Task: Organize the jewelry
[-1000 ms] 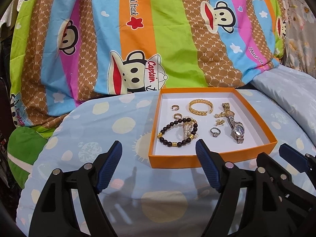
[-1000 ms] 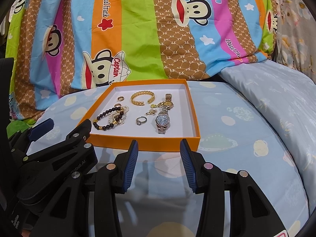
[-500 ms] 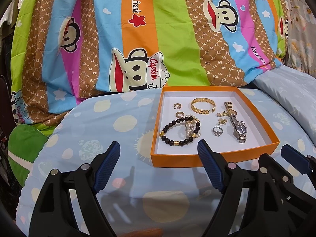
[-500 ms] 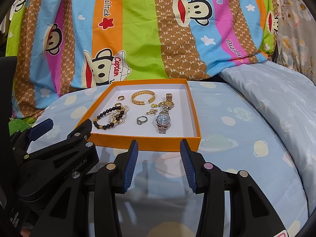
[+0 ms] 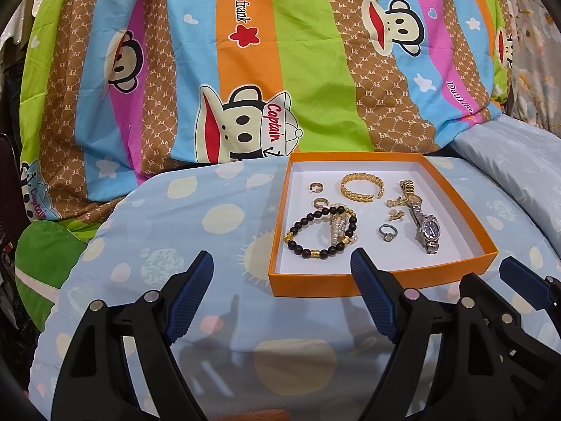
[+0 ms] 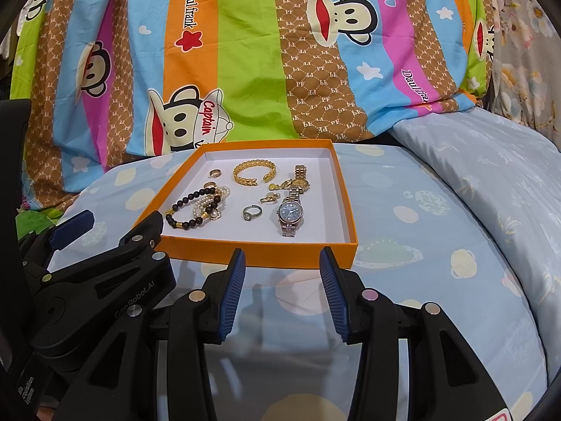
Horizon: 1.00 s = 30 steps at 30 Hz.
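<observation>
Shallow orange cardboard box (image 5: 382,282) holding a dark beaded bracelet (image 5: 320,233) and a silver wristwatch (image 6: 290,214); left claw (image 5: 280,273) and right claw (image 6: 280,263) both open, empty, before it.

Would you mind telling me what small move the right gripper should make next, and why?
Probably ease the right gripper forward over the near wall of the orange box toward the silver watch. Both grippers are open and empty, short of the box, and the watch lies nearest the right gripper, apart from the tangled bead bracelets.
</observation>
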Each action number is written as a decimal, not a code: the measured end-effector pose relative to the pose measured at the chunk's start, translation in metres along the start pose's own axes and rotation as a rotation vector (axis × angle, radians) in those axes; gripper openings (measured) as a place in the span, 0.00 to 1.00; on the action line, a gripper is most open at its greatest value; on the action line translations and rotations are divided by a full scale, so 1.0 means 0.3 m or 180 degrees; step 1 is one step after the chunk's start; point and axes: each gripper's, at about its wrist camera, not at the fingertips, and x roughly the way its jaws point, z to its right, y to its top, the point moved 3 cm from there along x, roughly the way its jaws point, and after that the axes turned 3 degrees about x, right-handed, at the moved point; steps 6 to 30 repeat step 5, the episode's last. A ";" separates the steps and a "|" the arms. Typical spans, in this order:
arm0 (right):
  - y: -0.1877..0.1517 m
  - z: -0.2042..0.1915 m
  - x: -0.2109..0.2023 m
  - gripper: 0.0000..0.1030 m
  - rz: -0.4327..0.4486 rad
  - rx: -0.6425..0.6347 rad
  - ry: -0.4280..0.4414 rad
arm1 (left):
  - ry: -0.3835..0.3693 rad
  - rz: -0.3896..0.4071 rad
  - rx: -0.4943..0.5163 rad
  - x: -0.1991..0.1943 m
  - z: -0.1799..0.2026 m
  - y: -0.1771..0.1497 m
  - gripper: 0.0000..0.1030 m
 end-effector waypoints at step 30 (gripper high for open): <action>0.000 0.000 0.000 0.43 -0.0001 0.0000 0.0000 | 0.0007 0.0003 0.0001 0.000 -0.005 -0.001 0.76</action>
